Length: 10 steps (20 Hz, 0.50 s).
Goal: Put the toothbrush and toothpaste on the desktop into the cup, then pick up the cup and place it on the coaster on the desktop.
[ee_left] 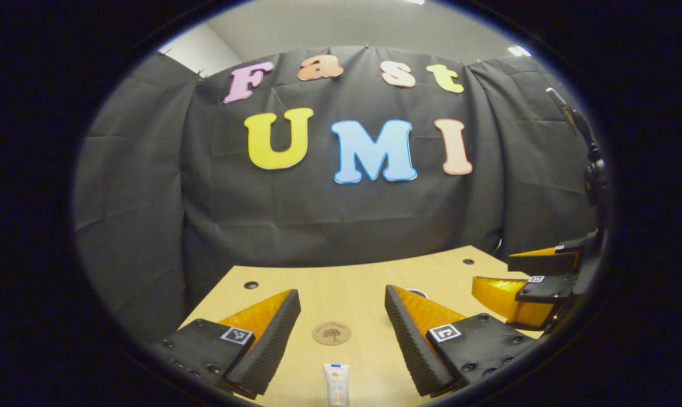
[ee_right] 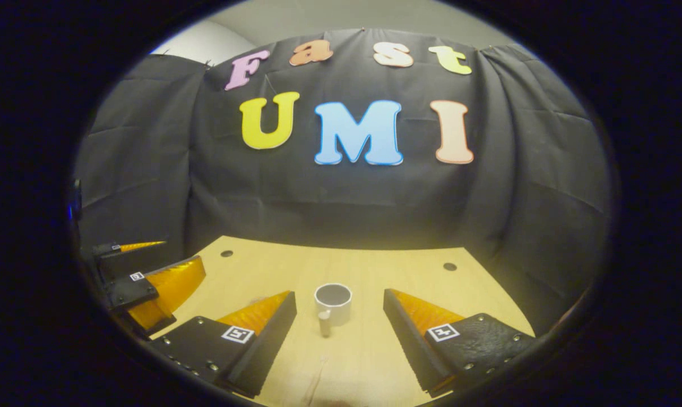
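Left gripper view takes in the black cloth wall (ee_left: 341, 209) across the upper and middle frame, and below it the light wooden desktop (ee_left: 352, 282) spreading over the lower centre. At the bottom of that frame the left gripper (ee_left: 341, 333) hangs above the wood with its two fingers spread wide apart and nothing between them but bare surface. The right gripper (ee_left: 522, 282) juts in from the lower right edge, also above the desktop; from this angle I cannot tell how wide it stands. Between the left gripper's fingers, in the lower centre, lies the round brown coaster (ee_left: 331, 333), flat on the wood, and just below it at the bottom edge the toothpaste tube (ee_left: 336, 383) lies flat, cut off by the frame. In the right gripper view the same wall (ee_right: 341, 192) and desktop (ee_right: 369, 271) appear; the right gripper (ee_right: 340, 333) sits at the bottom with fingers wide open, gripping nothing, and the left gripper (ee_right: 149, 282) shows at the lower left. A white cup (ee_right: 333, 304) stands upright in the lower centre, between the right gripper's fingers but clear of both, handle toward the camera. A thin pale streak below it at the bottom edge may be the toothbrush; it is too faint to tell.
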Tool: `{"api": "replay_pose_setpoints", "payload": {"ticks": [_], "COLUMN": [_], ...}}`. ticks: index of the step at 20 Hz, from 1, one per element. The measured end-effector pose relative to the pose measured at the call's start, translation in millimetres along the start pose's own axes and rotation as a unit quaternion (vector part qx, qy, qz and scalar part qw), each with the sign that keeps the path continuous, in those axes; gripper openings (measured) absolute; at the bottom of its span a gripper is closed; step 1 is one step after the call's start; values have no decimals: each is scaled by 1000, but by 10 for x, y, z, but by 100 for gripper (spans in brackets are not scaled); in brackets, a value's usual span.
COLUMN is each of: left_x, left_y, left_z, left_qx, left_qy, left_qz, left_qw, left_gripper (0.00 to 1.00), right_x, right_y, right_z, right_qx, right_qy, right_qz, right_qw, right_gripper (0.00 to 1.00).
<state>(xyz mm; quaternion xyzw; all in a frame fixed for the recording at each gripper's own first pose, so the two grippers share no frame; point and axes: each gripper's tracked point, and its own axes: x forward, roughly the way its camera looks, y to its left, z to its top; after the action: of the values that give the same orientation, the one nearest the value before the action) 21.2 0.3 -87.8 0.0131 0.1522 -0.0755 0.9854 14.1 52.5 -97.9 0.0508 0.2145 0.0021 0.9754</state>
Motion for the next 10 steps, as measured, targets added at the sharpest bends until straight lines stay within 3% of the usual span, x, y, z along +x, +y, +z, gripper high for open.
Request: {"api": "replay_pose_setpoints", "payload": {"ticks": [5, 10], "left_x": [152, 149], "left_y": [-56, -58], "left_z": [-682, -1397], "left_qx": [-16, -37], "left_qy": [111, 226], "left_qz": [-14, -27], "left_qw": [994, 973], "left_gripper": [97, 97], "right_x": [187, 263], "right_y": [129, 203], "right_z": [-602, -1063], "right_qx": [1, 21], "right_qy": [120, 218], "right_qz": [24, 42], "right_qw": [992, 975], "right_gripper": [95, 96]}}
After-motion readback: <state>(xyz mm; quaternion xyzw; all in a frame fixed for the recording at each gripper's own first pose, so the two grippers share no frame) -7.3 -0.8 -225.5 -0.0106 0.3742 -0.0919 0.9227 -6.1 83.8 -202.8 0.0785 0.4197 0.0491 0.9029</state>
